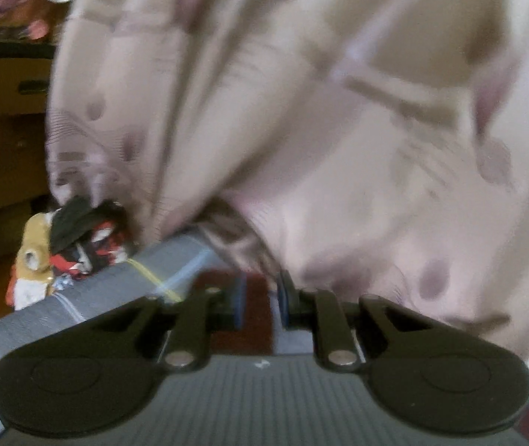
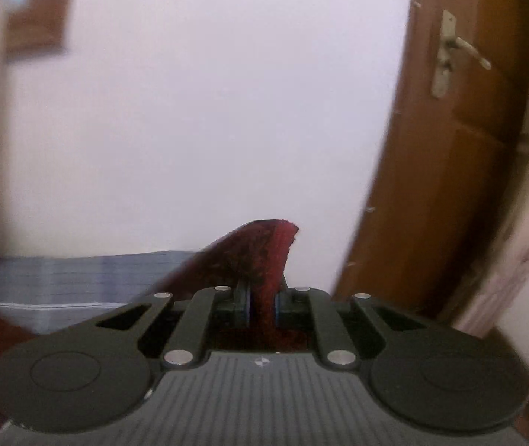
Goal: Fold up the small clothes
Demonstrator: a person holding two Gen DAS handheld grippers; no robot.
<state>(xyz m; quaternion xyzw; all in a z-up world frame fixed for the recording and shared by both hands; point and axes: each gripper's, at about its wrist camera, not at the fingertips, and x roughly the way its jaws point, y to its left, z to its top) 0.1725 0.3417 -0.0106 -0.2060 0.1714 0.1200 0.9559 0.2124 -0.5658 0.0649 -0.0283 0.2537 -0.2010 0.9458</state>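
left claw [image 1: 257, 303] nearly closed, right claw [image 2: 262, 303] clamped shut

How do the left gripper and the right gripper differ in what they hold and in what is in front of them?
The right gripper is shut on a dark red cloth; the left gripper is nearly shut, with red cloth seen in the gap, but whether it pinches this is unclear. A pale patterned fabric fills the view before the left gripper; the right gripper faces a bare wall and a wooden door. Both are black.
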